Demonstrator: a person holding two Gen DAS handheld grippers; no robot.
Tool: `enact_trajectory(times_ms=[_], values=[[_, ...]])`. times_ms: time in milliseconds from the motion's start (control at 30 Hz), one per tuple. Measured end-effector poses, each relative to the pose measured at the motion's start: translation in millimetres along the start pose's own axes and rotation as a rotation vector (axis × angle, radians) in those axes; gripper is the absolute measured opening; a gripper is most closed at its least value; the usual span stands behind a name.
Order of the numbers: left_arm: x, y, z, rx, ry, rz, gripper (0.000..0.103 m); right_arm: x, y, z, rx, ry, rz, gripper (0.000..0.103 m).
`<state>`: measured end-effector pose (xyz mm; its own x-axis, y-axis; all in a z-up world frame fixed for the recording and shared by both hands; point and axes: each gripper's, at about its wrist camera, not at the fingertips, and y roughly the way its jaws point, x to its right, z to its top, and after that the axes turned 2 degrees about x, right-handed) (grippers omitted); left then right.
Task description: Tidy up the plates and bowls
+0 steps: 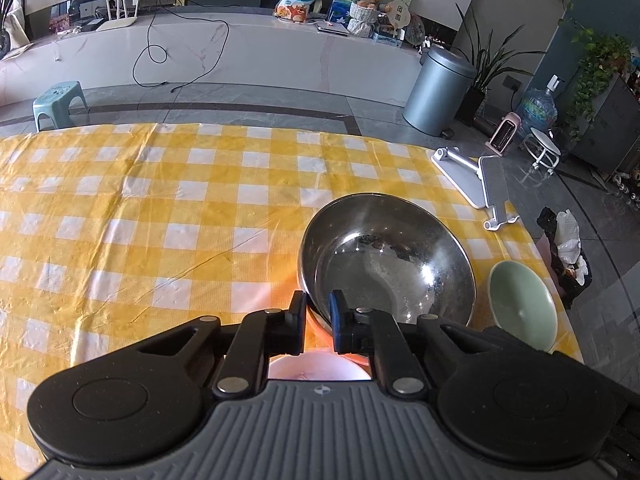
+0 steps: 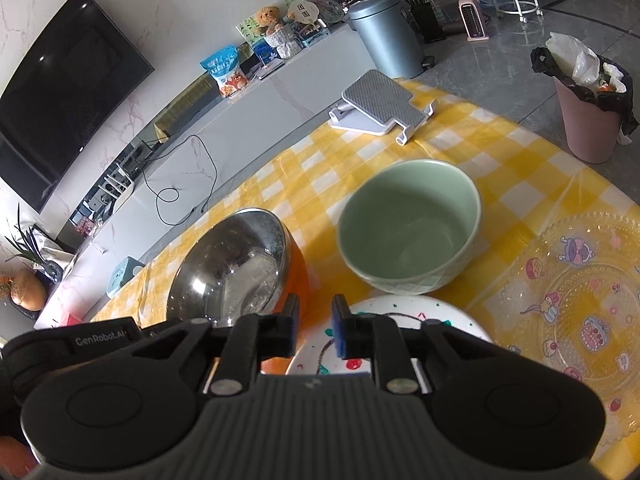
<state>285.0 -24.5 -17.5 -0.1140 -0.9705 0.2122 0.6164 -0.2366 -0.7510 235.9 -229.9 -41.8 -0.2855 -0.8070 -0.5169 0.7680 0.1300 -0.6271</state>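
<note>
Here the left gripper [image 1: 318,306] pinches the near rim of the steel bowl [image 1: 386,258], low and right of centre in its view; lifting it for stacking looks like the step in hand. The right gripper [image 2: 316,312] hovers, fingers slightly apart and holding nothing, above the painted white plate [image 2: 400,320]. Count: two bowls, steel and green bowl [image 2: 408,226]; two plates, white and clear patterned plate [image 2: 580,300]. Next calls for a steady lift.

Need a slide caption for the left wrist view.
Left gripper clamps the near rim of the orange-sided steel bowl on the yellow checked tablecloth.
</note>
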Motion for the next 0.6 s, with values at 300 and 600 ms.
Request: enact_trajectory(times_ms=[300,600], values=[[5.8,-7.2,-4.2,-0.015,-0.003,-0.013,0.013,-6.2,12.2,-1.9,0.018,-0.021,-0.023,0.031],[4.7,-2.0,-0.9,0.0,-0.028,-0.028,0.025,-10.5,15.2,-5.2,0.003,-0.062,-0.019,0.017]])
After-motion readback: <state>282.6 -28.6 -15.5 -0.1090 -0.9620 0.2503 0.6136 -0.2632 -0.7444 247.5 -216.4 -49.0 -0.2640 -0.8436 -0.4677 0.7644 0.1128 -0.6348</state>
